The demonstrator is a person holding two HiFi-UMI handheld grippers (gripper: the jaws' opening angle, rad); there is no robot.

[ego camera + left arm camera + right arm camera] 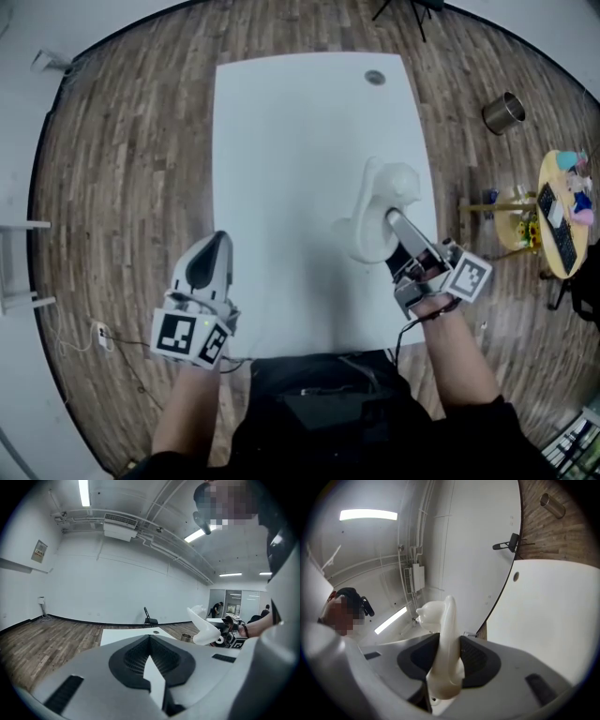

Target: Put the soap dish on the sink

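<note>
The soap dish (373, 212) is a glossy white curved piece, held on edge above the right part of the white tabletop (291, 159). My right gripper (396, 225) is shut on it, the pads pressing both faces of the soap dish (446, 641) in the right gripper view. My left gripper (214, 251) hovers over the table's near left edge, its fingertips together with nothing between them. The left gripper view shows the soap dish (204, 628) off to the right with the right gripper (220, 633) behind it.
A small round grey fitting (375, 78) sits in the tabletop near the far edge. On the wooden floor to the right stand a metal cup (503, 112) and a round yellow table (561, 217) with small items. A folding chair (149, 617) stands beyond the table.
</note>
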